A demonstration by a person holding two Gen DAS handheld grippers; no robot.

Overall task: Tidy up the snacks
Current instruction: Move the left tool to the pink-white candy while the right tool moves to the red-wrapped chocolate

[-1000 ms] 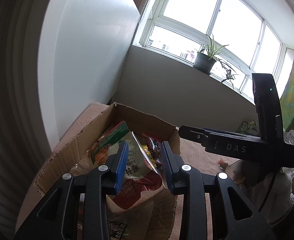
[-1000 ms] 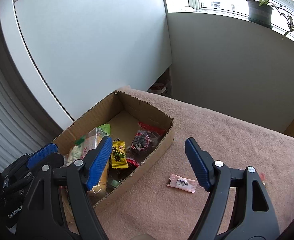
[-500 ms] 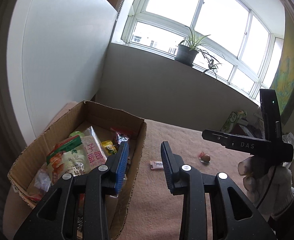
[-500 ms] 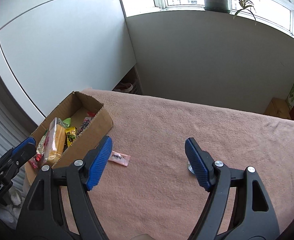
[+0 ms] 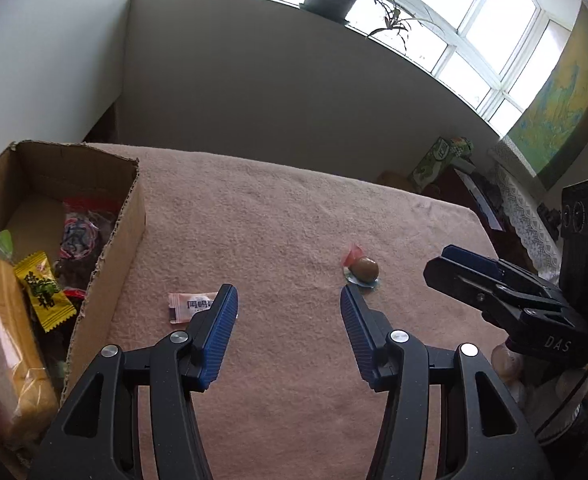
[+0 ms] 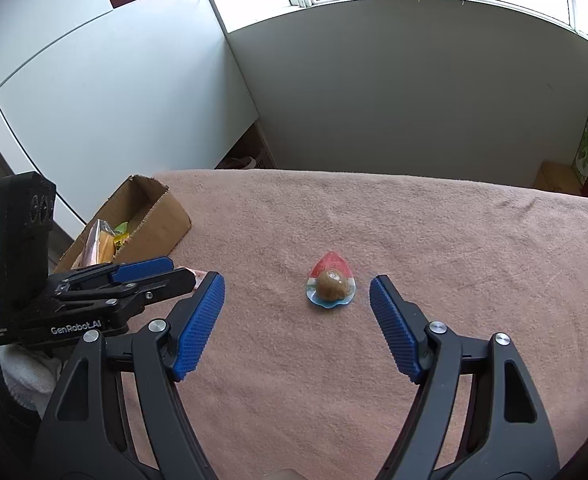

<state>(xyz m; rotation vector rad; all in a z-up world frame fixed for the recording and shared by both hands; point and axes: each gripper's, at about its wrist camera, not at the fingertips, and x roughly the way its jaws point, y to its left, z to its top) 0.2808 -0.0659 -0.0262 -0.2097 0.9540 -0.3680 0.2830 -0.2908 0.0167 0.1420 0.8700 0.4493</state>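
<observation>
Reaching for either loose snack, you risk dragging it across the pink cloth [image 5: 294,220]. By the full cardboard box [image 5: 105,248], your left gripper [image 5: 289,312] gapes empty beside the pink sachet [image 5: 191,306], flat and easily skidded. Rightward, your right gripper [image 6: 298,296] gapes empty around the wrapped brown candy [image 6: 332,284], which could roll.
</observation>
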